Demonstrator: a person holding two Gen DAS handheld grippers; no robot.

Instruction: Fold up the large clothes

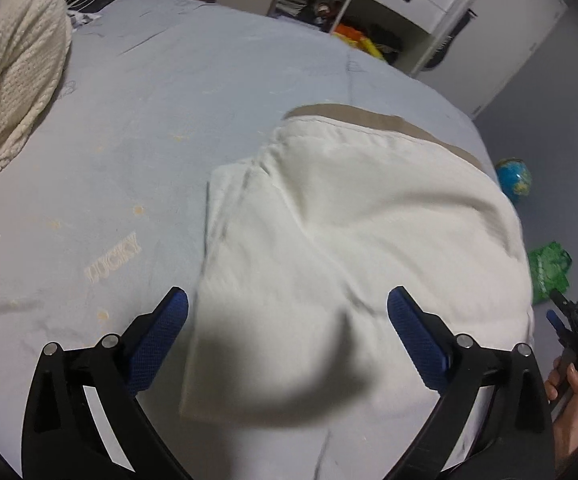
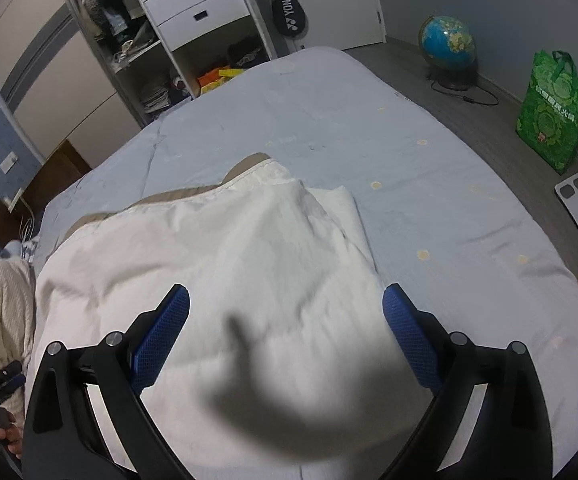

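1. Left wrist view: the left gripper (image 1: pixel 287 312) hangs above the near edge of the folded white cotton garment with a tan lining (image 1: pixel 361 232), jaws spread wide and empty. The garment lies as a rough rectangle on the pale blue bed sheet (image 1: pixel 137 140), toward the bed's right side, with a tan strip showing along its far edge. A cream knitted blanket (image 1: pixel 13 76) is heaped well apart at the far left.
2. Same view: the right gripper (image 1: pixel 569 320) shows at the right margin; whether it is open I cannot tell from here.
3. Right wrist view: the right gripper (image 2: pixel 285 304) hovers over the same garment (image 2: pixel 217 256), jaws released, gripping nothing.
4. Judgement: one fold looks finished and neither gripper grasps cloth, so this is a pause between folds.
5. Next move likely calls for each gripper to pinch an edge or corner, then carry it across evenly.
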